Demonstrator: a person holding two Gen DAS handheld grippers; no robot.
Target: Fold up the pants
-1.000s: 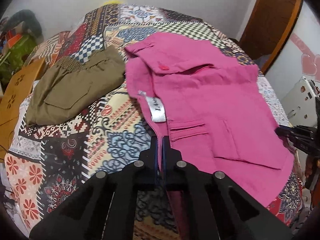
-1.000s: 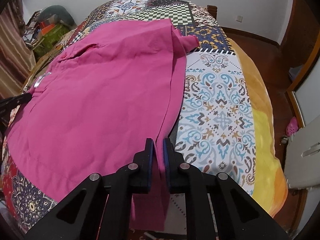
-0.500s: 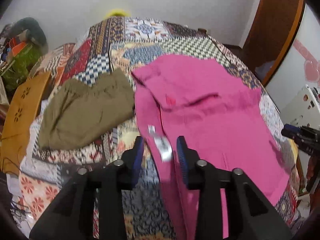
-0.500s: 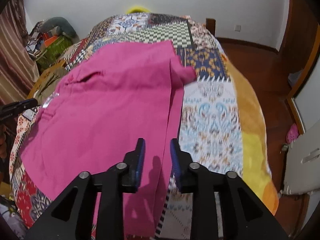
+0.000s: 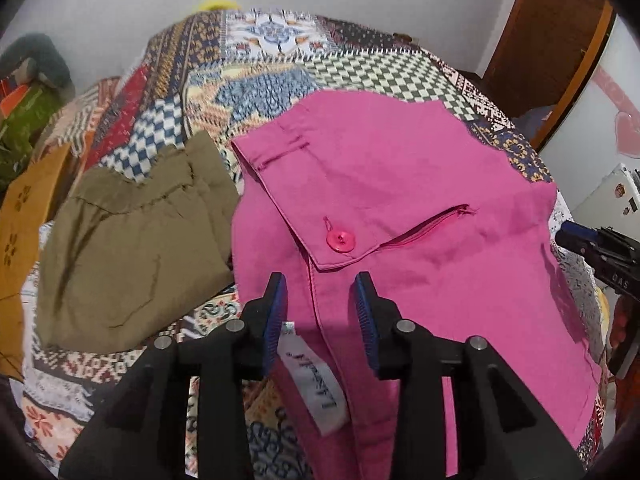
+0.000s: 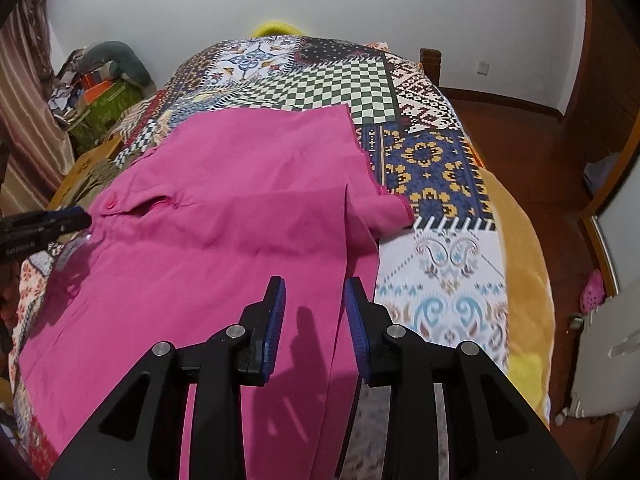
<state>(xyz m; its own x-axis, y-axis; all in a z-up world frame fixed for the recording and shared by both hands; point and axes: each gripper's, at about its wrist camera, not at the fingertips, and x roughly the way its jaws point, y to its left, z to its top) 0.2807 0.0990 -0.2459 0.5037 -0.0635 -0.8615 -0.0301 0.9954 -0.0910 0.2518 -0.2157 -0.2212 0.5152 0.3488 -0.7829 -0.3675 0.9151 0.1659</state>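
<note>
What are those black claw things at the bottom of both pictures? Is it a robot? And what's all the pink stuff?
No robot: a person holds two black grabber tools, one per hand, each with a tiny camera looking along its fingers. One picture looks out from the left gripper, the other from the right gripper. The pink stuff is a pair of bright pink cotton pants with a round pink button, spread on a bed with a colourful patchwork bedspread. Olive-green folded pants lie beside them. Both grabbers are open above the pink pants, holding nothing.
</note>
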